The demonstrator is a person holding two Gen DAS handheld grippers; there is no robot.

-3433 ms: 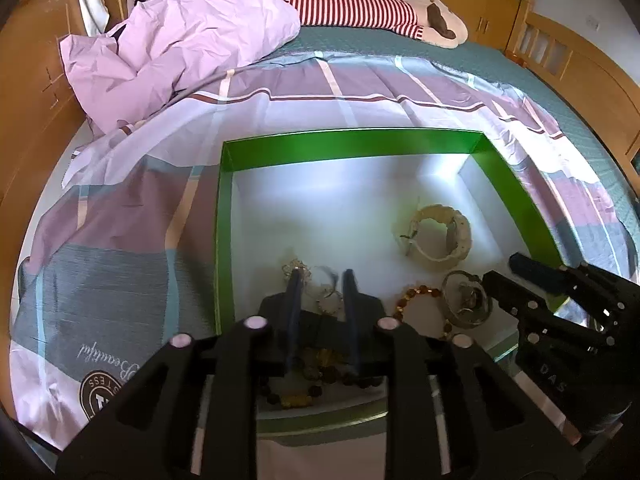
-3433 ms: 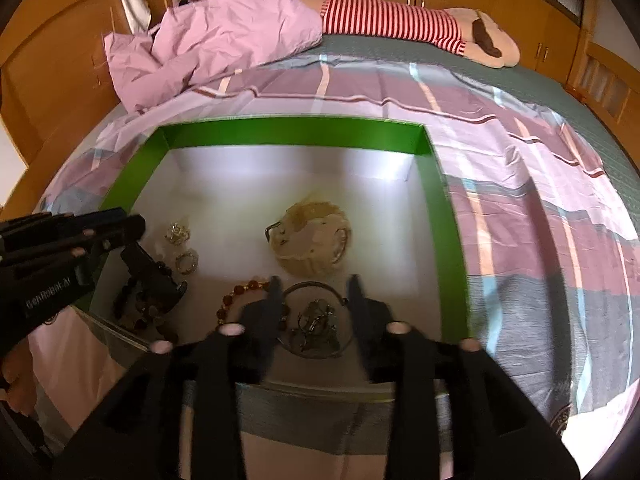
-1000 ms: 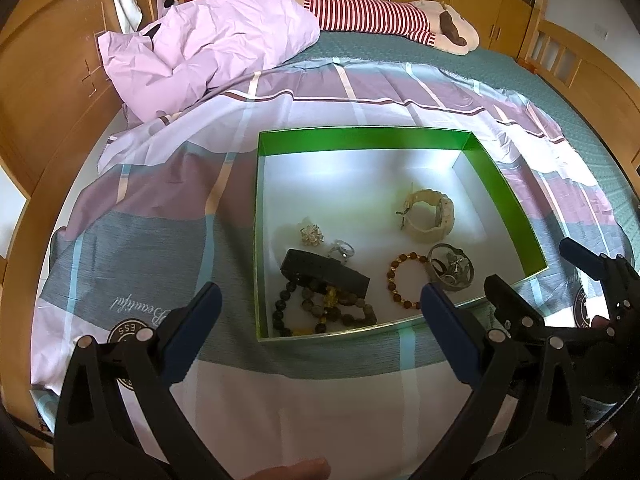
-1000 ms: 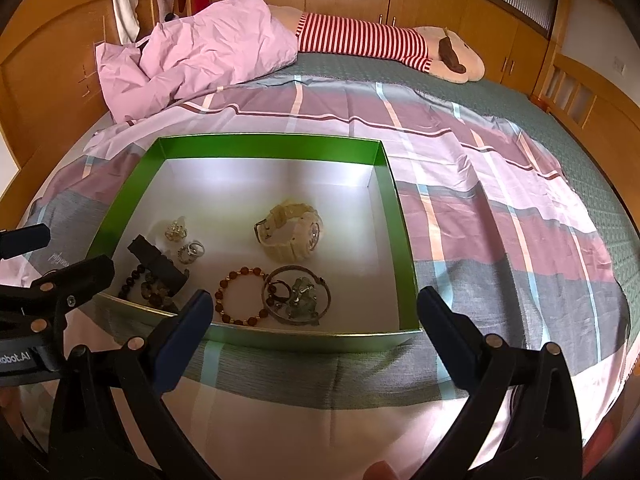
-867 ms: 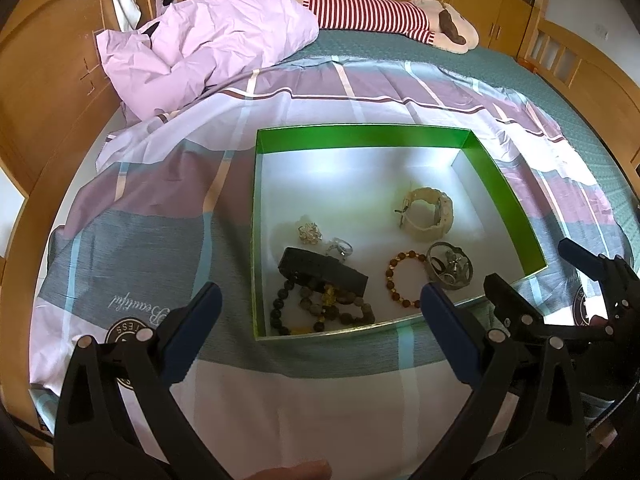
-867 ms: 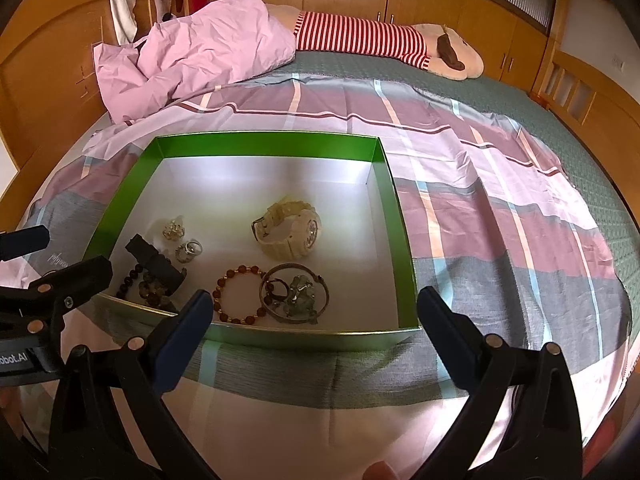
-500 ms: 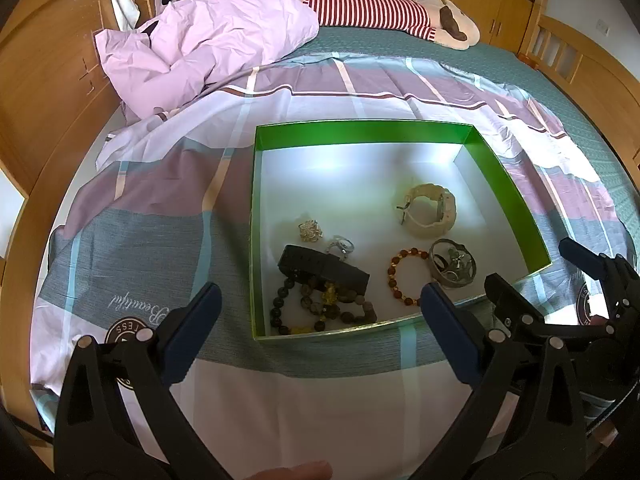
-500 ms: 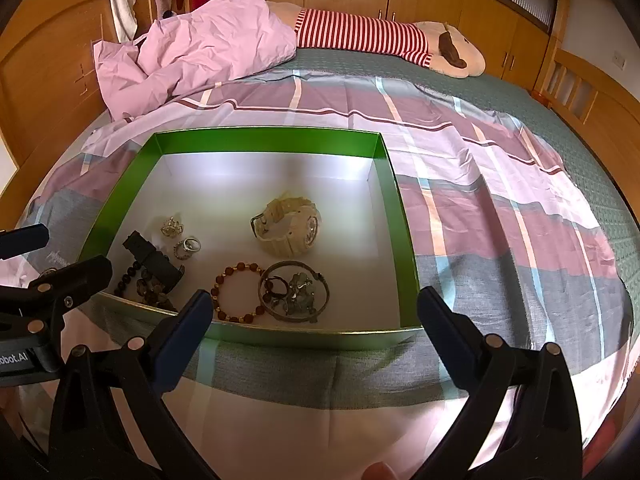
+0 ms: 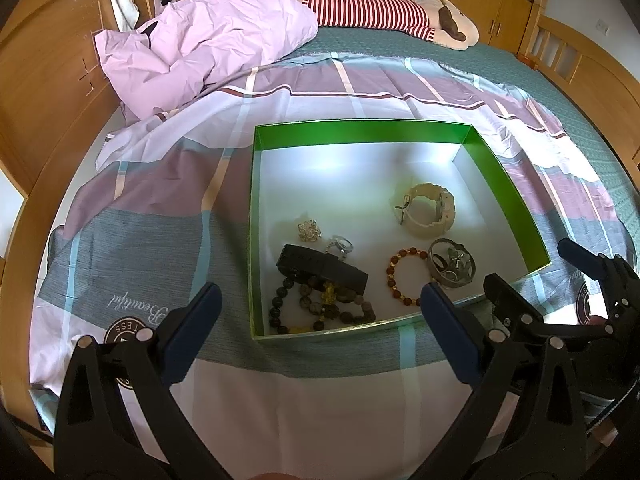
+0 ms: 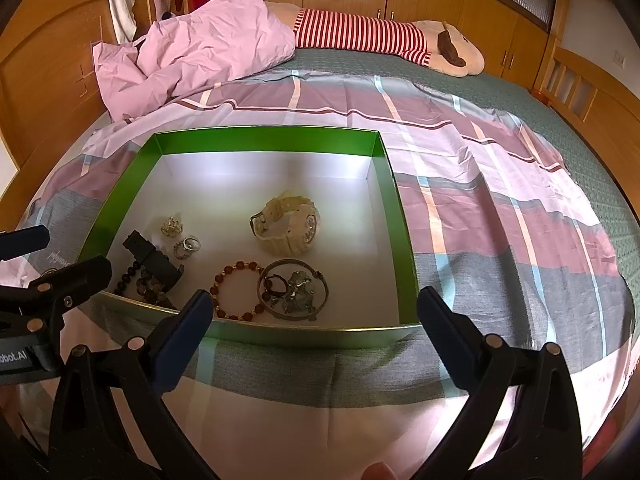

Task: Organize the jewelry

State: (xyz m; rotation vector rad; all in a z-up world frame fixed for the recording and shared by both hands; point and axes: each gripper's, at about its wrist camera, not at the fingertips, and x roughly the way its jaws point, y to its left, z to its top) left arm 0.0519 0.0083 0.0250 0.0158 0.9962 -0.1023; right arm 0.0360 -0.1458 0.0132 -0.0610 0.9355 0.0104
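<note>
a green-walled box (image 9: 516, 192) is sitting on the plaid bedsheet (image 9: 160, 208) of the bed, and both grippers are hovering on its near side, outside it. the left gripper (image 9: 316, 300) is holding its jaws wide apart, with nothing between them; the right gripper (image 10: 314, 306) is doing the same, also carrying nothing.

all the jewelry is lying on the white floor of the box. a cream watch (image 10: 290, 224) is resting near the middle, toward the right wall. nearer, an amber bead bracelet (image 10: 236, 290) is lying just beside a metal bangle (image 10: 294, 290), which is ringing a small tangle of pieces, possibly rings and a pendant, though they are too small to tell. in the near left corner a black case (image 9: 322, 268) is lying across dark bead strands (image 9: 320, 308), touching them. just beyond it a gold ornament (image 9: 309, 230) and a silver ring (image 9: 340, 245) are sitting close together.

far across the bed, a crumpled pink quilt (image 9: 208, 48) is lying against the headboard on the left, with a red-and-white striped plush toy (image 10: 384, 42) stretching out to its right.
</note>
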